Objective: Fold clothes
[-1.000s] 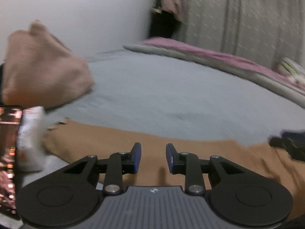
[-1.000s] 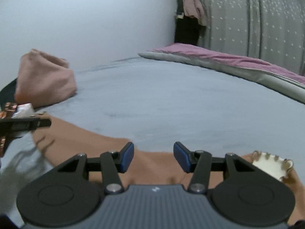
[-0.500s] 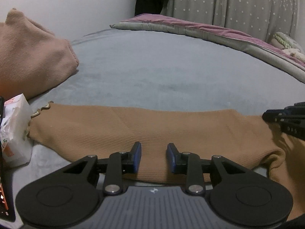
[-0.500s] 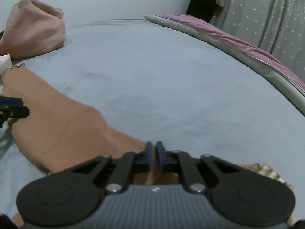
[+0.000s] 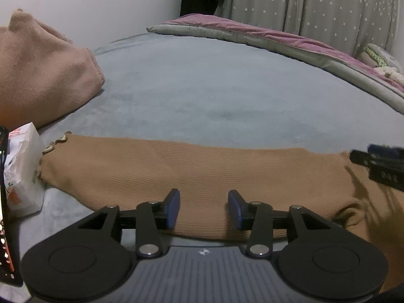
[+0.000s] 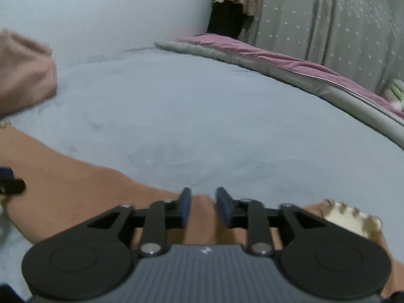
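A tan ribbed garment lies stretched flat across the grey-blue bed, its scalloped cuff at the left. My left gripper hovers over the garment's near edge; its jaws are opening and nothing is pinched. In the right wrist view the same garment runs left, and a scalloped opening shows its pale inside at the right. My right gripper is opening, with a low ridge of tan cloth between the parted pads. Each gripper's tip shows in the other's view: the right gripper, the left gripper.
A folded pink sweater sits at the back left. A white packet and a dark phone lie by the cuff. A pink-and-grey quilt runs along the far side under a starred curtain.
The right jaws, shut half a second ago, have parted again over the cloth. The left jaws have spread wider. The garment has settled flat since the earliest frames.
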Demonstrator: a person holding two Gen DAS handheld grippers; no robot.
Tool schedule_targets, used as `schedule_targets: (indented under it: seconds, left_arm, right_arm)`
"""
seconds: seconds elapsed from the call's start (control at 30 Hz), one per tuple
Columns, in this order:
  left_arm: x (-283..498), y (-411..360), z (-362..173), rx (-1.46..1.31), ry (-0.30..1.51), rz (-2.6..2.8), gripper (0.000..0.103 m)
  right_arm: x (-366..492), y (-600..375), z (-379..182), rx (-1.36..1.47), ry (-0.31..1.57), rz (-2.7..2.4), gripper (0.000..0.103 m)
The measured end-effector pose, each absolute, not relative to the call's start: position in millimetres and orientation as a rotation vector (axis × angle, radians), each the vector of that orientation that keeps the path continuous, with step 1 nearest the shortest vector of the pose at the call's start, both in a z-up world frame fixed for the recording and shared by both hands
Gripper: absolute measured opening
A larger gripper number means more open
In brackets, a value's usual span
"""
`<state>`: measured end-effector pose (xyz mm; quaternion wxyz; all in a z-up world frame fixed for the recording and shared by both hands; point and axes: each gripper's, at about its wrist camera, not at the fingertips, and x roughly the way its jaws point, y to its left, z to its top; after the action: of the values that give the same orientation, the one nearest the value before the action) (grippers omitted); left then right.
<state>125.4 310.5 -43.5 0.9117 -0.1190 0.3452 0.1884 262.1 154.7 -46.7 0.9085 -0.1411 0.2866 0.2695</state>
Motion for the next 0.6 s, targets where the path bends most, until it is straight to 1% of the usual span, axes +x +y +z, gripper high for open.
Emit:
schedule_targets:
  seconds: [0.03,0.27,0.33,0.4,0.43,0.47,0.6]
  left_arm:
    - [124.5,309.1,-41.3,-0.251,0.707,0.381,0.043]
    - [115.8,286.0,-24.5,-0.262,0.65,0.287,0.047]
    - [113.9,274.6,-18.6,-0.256,0.629,0.23,0.049]
    - [111.9,260.9,-13.3,-0.238,0.61,0.161,0.056]
    - [111.0,254.6,-11.6,-0.228,0.607,0.13,0.061]
    - [109.9,247.9,-10.6,-0.218,0.605,0.097,0.063]
    - [103.0,217.1,-9.9,-0.175,0.615,-0.049,0.065]
  right_arm:
    - [257.1,149.0,-43.3,-0.284,0.586,0.546,0.044]
    - [218.6,98.1,-27.6,-0.255,0.601,0.488,0.046]
    - [207.1,81.7,-26.3,-0.242,0.613,0.463,0.05]
    - [195.9,64.1,-26.8,-0.221,0.629,0.437,0.055]
    - [189.8,55.9,-27.8,-0.21,0.637,0.426,0.057]
    - [183.8,47.7,-28.7,-0.2,0.645,0.415,0.059]
    - [159.4,10.5,-30.3,-0.172,0.678,0.358,0.072]
